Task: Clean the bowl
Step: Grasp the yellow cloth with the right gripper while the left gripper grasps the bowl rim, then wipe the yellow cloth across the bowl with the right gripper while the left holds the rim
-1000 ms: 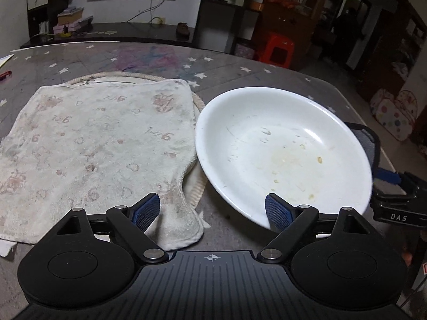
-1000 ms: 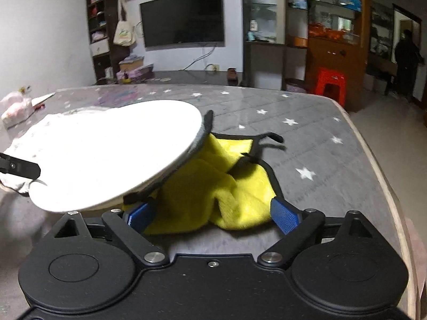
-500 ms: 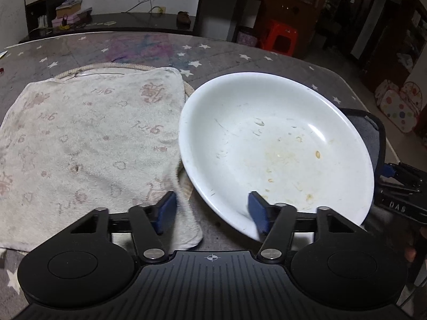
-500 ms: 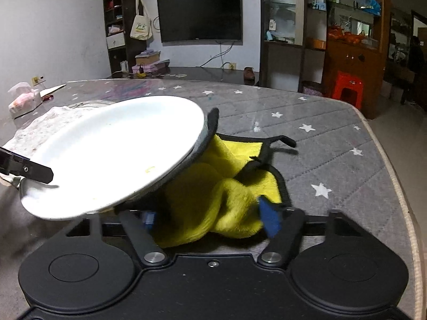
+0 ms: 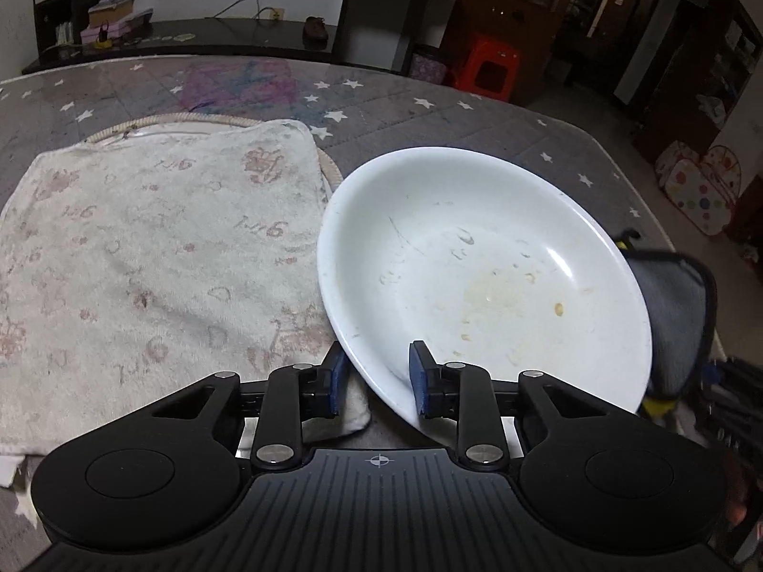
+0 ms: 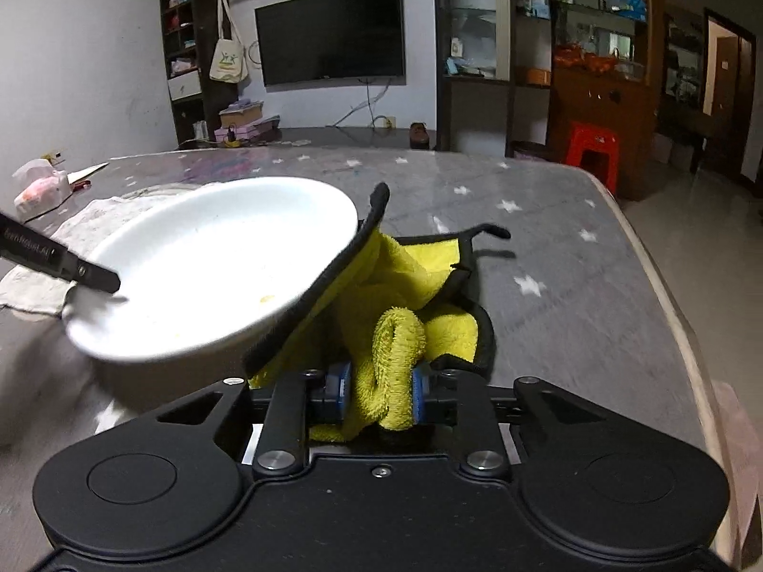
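A white bowl (image 5: 481, 276) with dried food specks is tilted up off the table. My left gripper (image 5: 376, 381) is shut on its near rim, one pad under and one inside. The bowl also shows in the right wrist view (image 6: 210, 267), held at its left edge by the left gripper's fingers (image 6: 90, 276). My right gripper (image 6: 379, 393) is shut on a yellow cloth with black trim (image 6: 419, 281), which lies bunched just right of the bowl and partly under its rim. The cloth's grey back (image 5: 672, 314) shows behind the bowl's right edge.
A stained white towel (image 5: 152, 257) lies flat on a round mat, left of the bowl. The grey star-patterned table (image 6: 548, 219) ends at a rounded edge on the right. A tissue pack (image 6: 40, 188) sits at the far left.
Both grippers have closed: the left on the bowl's rim, the right on the yellow cloth. The bowl has tilted up and the cloth is pulled up with it.
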A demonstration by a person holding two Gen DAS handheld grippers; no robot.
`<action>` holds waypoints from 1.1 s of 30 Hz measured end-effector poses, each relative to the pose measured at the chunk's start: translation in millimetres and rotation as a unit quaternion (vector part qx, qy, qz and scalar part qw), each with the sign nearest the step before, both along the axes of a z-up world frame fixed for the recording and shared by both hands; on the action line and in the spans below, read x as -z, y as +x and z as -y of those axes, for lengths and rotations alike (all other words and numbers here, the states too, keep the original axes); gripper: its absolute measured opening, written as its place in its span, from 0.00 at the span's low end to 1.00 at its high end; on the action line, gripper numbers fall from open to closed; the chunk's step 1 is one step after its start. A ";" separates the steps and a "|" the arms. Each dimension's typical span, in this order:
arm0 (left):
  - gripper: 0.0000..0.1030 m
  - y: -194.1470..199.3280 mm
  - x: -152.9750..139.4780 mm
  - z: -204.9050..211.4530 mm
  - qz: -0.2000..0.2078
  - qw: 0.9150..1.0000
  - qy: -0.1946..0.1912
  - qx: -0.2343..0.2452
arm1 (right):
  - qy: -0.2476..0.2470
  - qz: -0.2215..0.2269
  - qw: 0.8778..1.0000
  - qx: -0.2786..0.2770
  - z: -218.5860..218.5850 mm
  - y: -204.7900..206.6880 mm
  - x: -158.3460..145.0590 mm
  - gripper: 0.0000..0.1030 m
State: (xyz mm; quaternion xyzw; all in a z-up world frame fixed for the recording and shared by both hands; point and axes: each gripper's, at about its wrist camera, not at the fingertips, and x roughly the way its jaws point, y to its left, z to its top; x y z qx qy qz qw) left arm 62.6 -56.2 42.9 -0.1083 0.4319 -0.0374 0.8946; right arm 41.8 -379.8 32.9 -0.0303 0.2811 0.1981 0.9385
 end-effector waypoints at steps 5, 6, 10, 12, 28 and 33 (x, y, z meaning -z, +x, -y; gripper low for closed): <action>0.40 -2.2 0.5 5.2 -0.010 1.000 -0.012 0.001 | -0.017 0.004 1.000 -0.013 -2.2 -8.8 -3.0 0.35; 0.40 -3.2 0.5 6.8 -0.010 1.000 -0.012 0.001 | -0.019 0.006 1.000 -0.010 -2.8 -6.9 -3.6 0.37; 0.40 0.4 2.2 9.5 -0.013 1.000 -0.008 -0.002 | -0.017 0.007 1.000 -0.007 -5.0 4.6 -2.2 0.43; 0.37 3.4 3.5 10.8 -0.016 1.000 -0.007 -0.004 | -0.017 0.007 1.000 -0.010 -6.8 12.0 0.8 0.43; 0.32 0.7 2.8 10.3 -0.008 0.998 -0.007 0.058 | -0.003 0.011 0.999 -0.030 -13.3 -15.3 6.4 0.26; 0.32 -0.2 6.2 9.6 -0.013 0.996 -0.015 0.092 | 0.002 0.011 0.999 -0.032 -11.3 -36.4 6.9 0.26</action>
